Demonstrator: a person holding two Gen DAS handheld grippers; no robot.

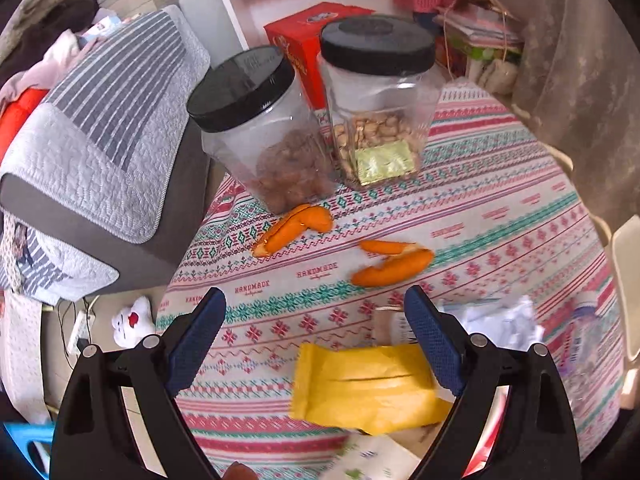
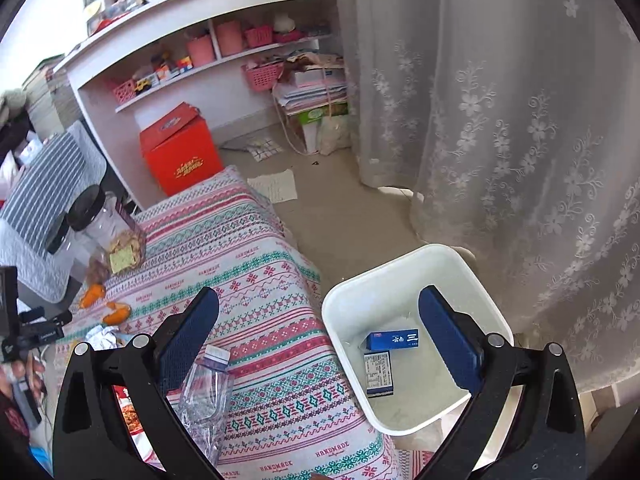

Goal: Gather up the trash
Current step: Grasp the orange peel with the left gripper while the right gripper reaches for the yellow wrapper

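My left gripper (image 1: 316,312) is open above the patterned tablecloth (image 1: 500,208). A yellow wrapper (image 1: 360,388) lies between and just below its fingers, not gripped. Orange peels (image 1: 298,224) (image 1: 390,266) lie ahead of it, and crumpled white paper (image 1: 500,320) sits to the right. My right gripper (image 2: 318,316) is open and empty, straddling the table edge and a white bin (image 2: 404,276) on the floor. Two small boxes (image 2: 394,338) (image 2: 378,372) lie in the bin. A crushed clear plastic bottle (image 2: 206,388) rests on the cloth by the right gripper's left finger.
Two black-lidded jars of nuts (image 1: 260,128) (image 1: 378,96) stand at the table's far side, with a red box (image 1: 308,44) behind. A striped sofa cushion (image 1: 100,120) is left. A lace curtain (image 2: 500,120) hangs beside the bin. Shelves (image 2: 208,64) line the wall.
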